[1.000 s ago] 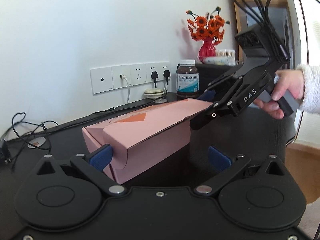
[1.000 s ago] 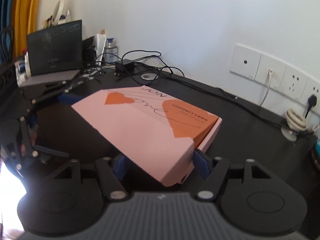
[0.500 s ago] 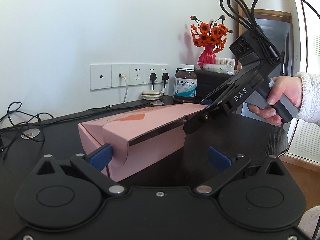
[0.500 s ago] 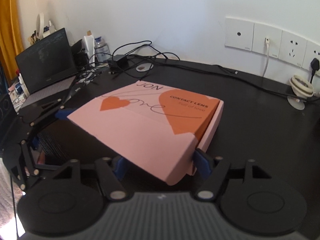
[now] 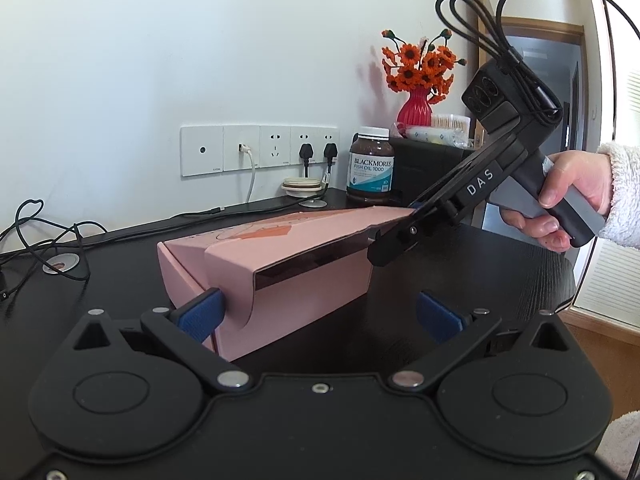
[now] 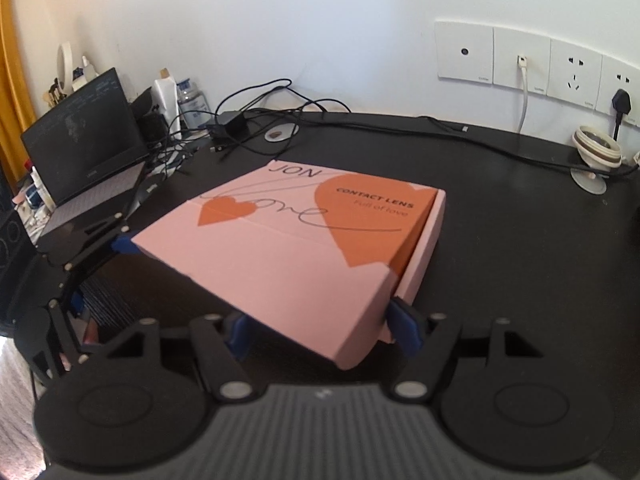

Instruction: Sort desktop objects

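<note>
A pink cardboard box (image 6: 304, 240) with orange hearts and "CONTACT LENS" print lies on the black desk (image 6: 520, 248), its lid slightly raised. It also shows in the left wrist view (image 5: 280, 268). My right gripper (image 6: 320, 326) straddles the box's near lid corner, jaws wide, blue pads beside the flap; whether they touch it is unclear. It appears in the left wrist view (image 5: 404, 224) at the box's far end. My left gripper (image 5: 320, 316) is open, its left pad (image 5: 200, 314) touching the near lid flap, and shows in the right wrist view (image 6: 100, 264).
A fish oil bottle (image 5: 371, 166), a red vase of orange flowers (image 5: 418, 80) and a dark cabinet stand at the back right. Wall sockets (image 5: 260, 150), cables (image 6: 260, 120), a laptop (image 6: 84, 140) and bottles crowd the desk's other end.
The box has come down from a tilt to lie flatter on the desk. The right gripper has lowered with the lid corner. The left gripper stays at the near flap.
</note>
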Demonstrator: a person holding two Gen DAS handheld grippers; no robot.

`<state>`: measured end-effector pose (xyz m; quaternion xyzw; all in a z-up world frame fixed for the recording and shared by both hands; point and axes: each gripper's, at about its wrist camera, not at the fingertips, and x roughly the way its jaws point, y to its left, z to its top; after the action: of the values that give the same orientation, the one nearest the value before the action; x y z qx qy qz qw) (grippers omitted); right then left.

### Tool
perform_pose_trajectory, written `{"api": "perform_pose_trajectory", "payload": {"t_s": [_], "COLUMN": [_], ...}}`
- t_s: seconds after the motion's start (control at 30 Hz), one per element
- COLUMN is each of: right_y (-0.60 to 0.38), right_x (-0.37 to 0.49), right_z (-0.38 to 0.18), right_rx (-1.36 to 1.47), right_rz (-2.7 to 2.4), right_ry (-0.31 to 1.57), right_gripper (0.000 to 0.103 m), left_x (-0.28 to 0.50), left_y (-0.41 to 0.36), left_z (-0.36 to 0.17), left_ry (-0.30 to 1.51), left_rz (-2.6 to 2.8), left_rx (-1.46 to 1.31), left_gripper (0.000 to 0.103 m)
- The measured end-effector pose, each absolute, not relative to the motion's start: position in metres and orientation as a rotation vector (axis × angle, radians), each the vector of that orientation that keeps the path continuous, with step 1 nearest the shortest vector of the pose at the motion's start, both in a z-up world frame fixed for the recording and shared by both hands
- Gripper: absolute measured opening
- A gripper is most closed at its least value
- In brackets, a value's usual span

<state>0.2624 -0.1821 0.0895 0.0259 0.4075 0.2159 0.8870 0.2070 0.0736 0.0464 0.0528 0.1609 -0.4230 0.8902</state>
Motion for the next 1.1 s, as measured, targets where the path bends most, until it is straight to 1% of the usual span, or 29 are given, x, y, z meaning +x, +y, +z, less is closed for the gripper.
{"api": "perform_pose_trajectory", "payload": {"t_s": [0.4,0.7,1.1], "right_y": [-0.168,-0.166,-0.17], "right_x": [0.259,0.259,0.261], "right_z": [0.078,0.059,0.058], "right_rx": [0.035,0.104,0.124], "right_rz": [0.354,0.302,0.312], "right_ry": [0.836,0.842,0.856], "right_gripper": [0.069,0.069,0.069], "left_x": [0.209,0.218,0.22], "left_y": [0.072,0.075,0.075], "left_z": [0.041,0.039,0.039], "left_ry": [0.36,0.408,0.417], "left_rz": [-0.87,-0.883,-0.886], "left_rx": [0.131,0.083,0.076], "left_gripper": [0.103,0.103,0.103]}}
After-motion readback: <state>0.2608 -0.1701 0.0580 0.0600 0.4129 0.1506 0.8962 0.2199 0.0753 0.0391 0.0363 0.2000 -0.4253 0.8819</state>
